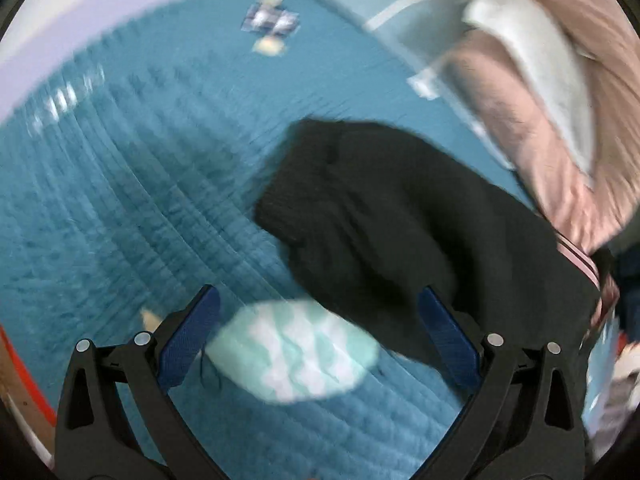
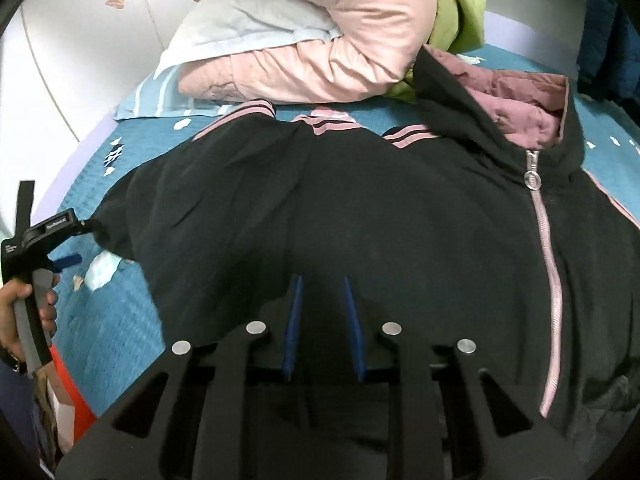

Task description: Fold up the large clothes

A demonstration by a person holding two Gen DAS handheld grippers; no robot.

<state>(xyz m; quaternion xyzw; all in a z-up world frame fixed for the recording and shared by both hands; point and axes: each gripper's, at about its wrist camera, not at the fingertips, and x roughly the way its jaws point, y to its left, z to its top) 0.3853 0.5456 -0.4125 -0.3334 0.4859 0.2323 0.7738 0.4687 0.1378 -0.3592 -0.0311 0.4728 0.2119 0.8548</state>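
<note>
One black zip hoodie (image 2: 360, 208), spread unfolded across the teal bed (image 2: 112, 320), folding barely begun: left hand-held gripper (image 1: 320, 320) gapes empty by its near-left sleeve, right hand-held gripper (image 2: 322, 300) nearly clenched at the near hem, grasp uncertain.

Black zip hoodie (image 2: 360, 208) spread on bed

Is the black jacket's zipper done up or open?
Done up: the pink zipper on the black jacket runs closed to its pull at the collar.

Black tool (image 2: 322, 292), blue pads (image 2: 291, 328) – silver rivets, perhaps screws
</note>
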